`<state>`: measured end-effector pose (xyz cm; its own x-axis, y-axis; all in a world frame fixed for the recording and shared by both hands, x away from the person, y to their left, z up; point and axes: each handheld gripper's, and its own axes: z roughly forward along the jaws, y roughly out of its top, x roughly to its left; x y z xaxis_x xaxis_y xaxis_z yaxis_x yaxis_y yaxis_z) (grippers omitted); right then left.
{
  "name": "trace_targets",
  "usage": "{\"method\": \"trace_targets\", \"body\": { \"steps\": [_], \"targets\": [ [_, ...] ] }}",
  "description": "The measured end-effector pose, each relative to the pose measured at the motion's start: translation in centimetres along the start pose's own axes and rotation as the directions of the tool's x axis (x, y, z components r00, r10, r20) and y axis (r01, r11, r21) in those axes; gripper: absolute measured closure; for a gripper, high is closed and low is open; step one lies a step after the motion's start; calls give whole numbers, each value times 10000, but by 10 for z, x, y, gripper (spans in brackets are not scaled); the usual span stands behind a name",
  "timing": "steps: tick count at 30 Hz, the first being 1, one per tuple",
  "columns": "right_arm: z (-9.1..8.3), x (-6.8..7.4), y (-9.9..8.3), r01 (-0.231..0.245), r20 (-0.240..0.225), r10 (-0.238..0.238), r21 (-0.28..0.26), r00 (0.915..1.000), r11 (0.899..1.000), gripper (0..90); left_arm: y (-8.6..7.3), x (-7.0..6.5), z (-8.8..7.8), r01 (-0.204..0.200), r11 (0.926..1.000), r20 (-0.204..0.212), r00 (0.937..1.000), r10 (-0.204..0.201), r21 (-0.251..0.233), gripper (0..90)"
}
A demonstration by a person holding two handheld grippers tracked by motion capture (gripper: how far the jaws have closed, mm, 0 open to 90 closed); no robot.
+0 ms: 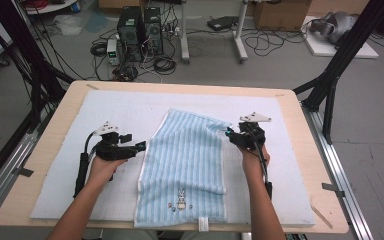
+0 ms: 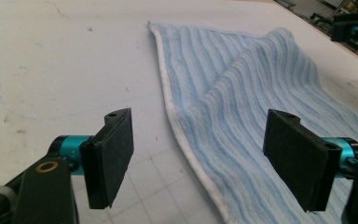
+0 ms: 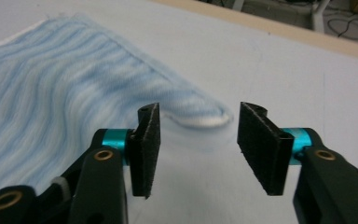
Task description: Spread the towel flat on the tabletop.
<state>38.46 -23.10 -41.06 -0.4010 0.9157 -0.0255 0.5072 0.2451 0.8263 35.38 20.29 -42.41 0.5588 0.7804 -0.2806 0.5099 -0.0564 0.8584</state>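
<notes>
Two released grippers at one light-blue striped towel [image 1: 182,165], spread on the white mat [image 1: 120,110] that covers the wooden desk [image 1: 307,165]. Seems to be a folding job, at the pause between two folds: already doubled along the right side, with the flap resting on the lower layer and a small rabbit embroidery [image 1: 181,199] near the close hem.

Nothing in the right gripper [image 1: 228,133]: jaws apart, pads [image 3: 148,149] bare, no cloth between them. Sits at the far right corner of the towel. In the right gripper view, that rounded, white-hemmed corner [image 3: 205,119] just ahead of the pads, a little raised from the mat, not touched.

Nothing in the left gripper [image 1: 141,146] either: jaws wide, just beside the left side of the towel, about halfway along it. In the left gripper view, white hem [image 2: 172,116] running between the two pads, with towel toward the right pad and bare mat toward the left one.

Probably calls next for a fresh grasp on an edge or a corner, then for carrying it across to make the following fold. Needs the pads low enough to catch the thin cloth, both layers where doubled, yet not the soft mat under it. Needs also an even pull from both sides, otherwise a skewed fold. Cannot tell from these pictures which edge comes next.
</notes>
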Motion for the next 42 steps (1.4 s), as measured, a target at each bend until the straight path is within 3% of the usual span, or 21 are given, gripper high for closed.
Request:
{"method": "trace_targets", "body": {
  "steps": [3, 6, 8, 13, 16, 18, 24, 28, 32, 36, 40, 41, 42],
  "targets": [
    [-12, -4, -12, -292, -527, 293, 14, 9982, 9996, 406, 13, -3, 7, -258, 9996, -62, 9996, 259, 58, 236],
    [-23, -7, -22, -452, -978, 437, -132, 9943, 9989, 327, 28, -5, 23, -659, 9969, -59, 9978, 662, 425, 235],
    [-28, -8, -28, -324, -1200, 314, -67, 9923, 9995, 317, 36, -6, 33, -910, 9944, -108, 9957, 917, 528, 243],
    [-39, -9, -37, -100, -1469, 89, -69, 9891, 9999, 314, 49, 0, 56, -800, 9942, -105, 9967, 810, 724, 266],
    [-40, -10, -41, 7, -1681, -17, -60, 9858, 10000, 312, 53, 5, 68, -296, 9980, -156, 9994, 306, 559, 267],
    [-40, -12, -44, -110, -1680, 117, 53, 9857, 9999, 306, 55, 7, 74, -295, 9984, -336, 9989, 311, 473, 270],
    [-44, -9, -45, -107, -1669, 94, -69, 9859, 9999, 304, 56, 13, 96, -522, 9923, -690, 9958, 602, 1119, 359],
    [-46, -6, -45, -180, -1713, 167, -63, 9851, 9998, 303, 50, 18, 111, -601, 9852, -1132, 9904, 789, 1605, 434],
    [-48, -4, -45, -117, -1676, 96, -120, 9858, 9999, 304, 43, 18, 121, -674, 9824, -1368, 9863, 920, 1740, 478],
    [-50, -3, -46, -198, -1649, 179, -94, 9861, 9998, 304, 38, 15, 128, -1380, 9716, -1608, 9722, 1700, 1923, 521],
    [-51, -2, -49, -224, -1643, 197, -148, 9862, 9996, 303, 38, 12, 130, -1659, 9671, -1885, 9610, 2025, 1931, 584],
    [-50, -2, -50, -227, -1654, 210, -85, 9860, 9997, 304, 38, 11, 130, -1894, 9621, -1631, 9612, 2225, 1964, 674],
    [-50, -1, -50, -210, -1637, 198, -52, 9863, 9998, 304, 37, 7, 131, -2171, 9549, -1608, 9545, 2511, 2024, 830]
  ]
}}
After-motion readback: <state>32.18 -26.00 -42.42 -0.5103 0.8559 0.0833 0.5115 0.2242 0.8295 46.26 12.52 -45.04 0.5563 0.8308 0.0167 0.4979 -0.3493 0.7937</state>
